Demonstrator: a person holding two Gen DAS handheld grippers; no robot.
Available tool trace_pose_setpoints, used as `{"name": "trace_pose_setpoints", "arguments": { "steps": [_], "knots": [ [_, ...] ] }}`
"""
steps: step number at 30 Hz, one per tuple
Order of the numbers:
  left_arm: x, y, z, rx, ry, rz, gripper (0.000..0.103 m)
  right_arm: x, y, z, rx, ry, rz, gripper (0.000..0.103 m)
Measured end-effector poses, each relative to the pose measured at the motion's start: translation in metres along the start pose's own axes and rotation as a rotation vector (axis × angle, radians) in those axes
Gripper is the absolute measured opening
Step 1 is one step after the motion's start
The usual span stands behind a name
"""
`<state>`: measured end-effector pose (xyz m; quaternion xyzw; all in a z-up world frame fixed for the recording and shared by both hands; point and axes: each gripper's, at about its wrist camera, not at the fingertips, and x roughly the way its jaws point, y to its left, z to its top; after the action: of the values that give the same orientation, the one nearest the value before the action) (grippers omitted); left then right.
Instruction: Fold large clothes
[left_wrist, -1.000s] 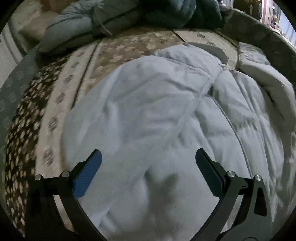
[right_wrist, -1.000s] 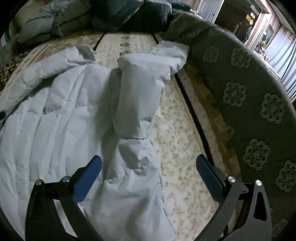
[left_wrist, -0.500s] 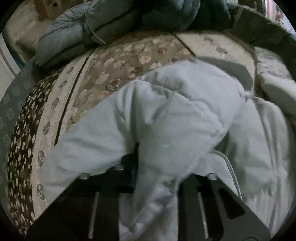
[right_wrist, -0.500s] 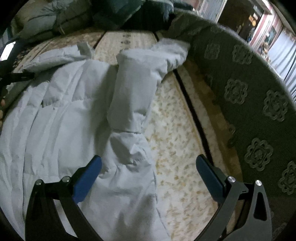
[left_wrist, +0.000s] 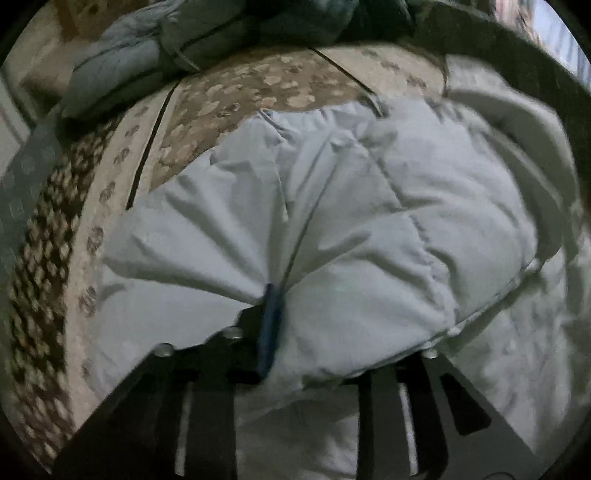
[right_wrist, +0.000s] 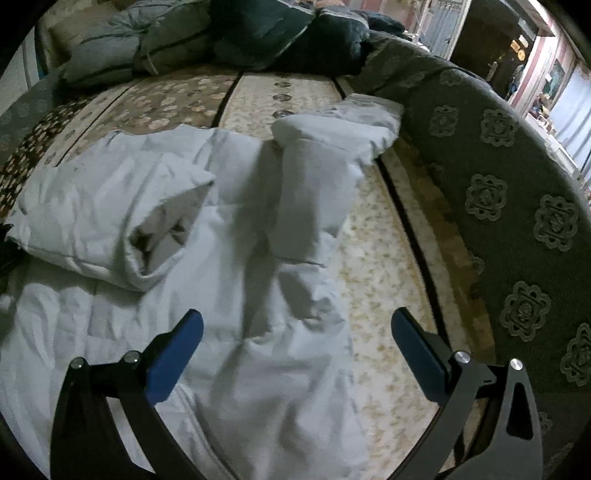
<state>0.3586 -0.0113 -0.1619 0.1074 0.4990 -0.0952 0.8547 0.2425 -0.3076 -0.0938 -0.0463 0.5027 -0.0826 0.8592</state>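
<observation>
**Puffy coat, soft and bulky**

Left gripper (left_wrist: 275, 321) clamped on a coat (left_wrist: 369, 229) flap, lifted over the body; right gripper (right_wrist: 295, 354) wide apart, empty, above the coat's right side; spread on sofa (right_wrist: 517, 206); likely light, slippery, springy; best pinched at hems or seams.

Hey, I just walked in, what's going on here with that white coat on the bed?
A person with a claw in each hand is folding a white padded coat spread on a patterned bedspread. The left claw is shut on the coat's edge, with the fabric bunched and one side lifted over the middle. The right claw is open above the coat's other side, near its sleeve, holding nothing. Folded quilts sit at the far end.
</observation>
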Motion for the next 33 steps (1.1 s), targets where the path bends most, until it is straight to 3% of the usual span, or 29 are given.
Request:
{"name": "trace_pose_setpoints", "arguments": {
  "steps": [1,5,9,11,14,15,17,21,25,27,29,33],
  "knots": [
    [-0.002,0.001,0.001,-0.022,0.01,-0.009,0.048,0.0,0.005,0.002,-0.011,0.001,0.004,0.101],
    [-0.021,-0.007,-0.011,0.0,-0.024,0.006,0.069,-0.004,0.028,0.017,-0.046,-0.023,0.047,0.101],
    [-0.043,0.011,-0.027,-0.007,-0.053,0.057,0.078,0.008,0.062,0.041,-0.074,-0.02,0.136,0.096],
    [-0.05,0.036,-0.027,-0.08,-0.061,0.041,0.093,0.024,0.078,0.049,-0.095,0.017,0.147,0.059],
    [-0.053,0.076,-0.024,-0.182,-0.056,0.057,0.093,0.06,0.102,0.057,-0.114,0.125,0.208,0.026],
    [-0.05,0.085,-0.022,-0.213,-0.044,0.047,0.092,0.072,0.107,0.058,-0.116,0.165,0.244,0.023],
    [-0.05,0.101,-0.02,-0.266,-0.041,0.024,0.09,0.075,0.111,0.062,-0.14,0.156,0.233,0.011],
    [-0.047,0.104,-0.014,-0.273,-0.05,0.061,0.089,0.066,0.09,0.079,-0.148,0.08,0.108,0.005],
    [-0.037,0.097,-0.017,-0.258,-0.026,0.079,0.089,0.089,0.058,0.061,-0.093,0.145,0.077,0.006],
    [-0.029,0.094,-0.019,-0.248,-0.008,0.077,0.089,0.086,0.053,0.054,-0.089,0.148,0.082,0.011],
    [-0.021,0.09,-0.021,-0.238,0.013,0.081,0.089,0.071,0.046,0.048,-0.079,0.132,0.083,0.029],
    [-0.015,0.088,-0.025,-0.221,0.031,0.098,0.09,0.037,0.037,0.046,-0.039,0.033,0.099,0.033]
  ]
}}
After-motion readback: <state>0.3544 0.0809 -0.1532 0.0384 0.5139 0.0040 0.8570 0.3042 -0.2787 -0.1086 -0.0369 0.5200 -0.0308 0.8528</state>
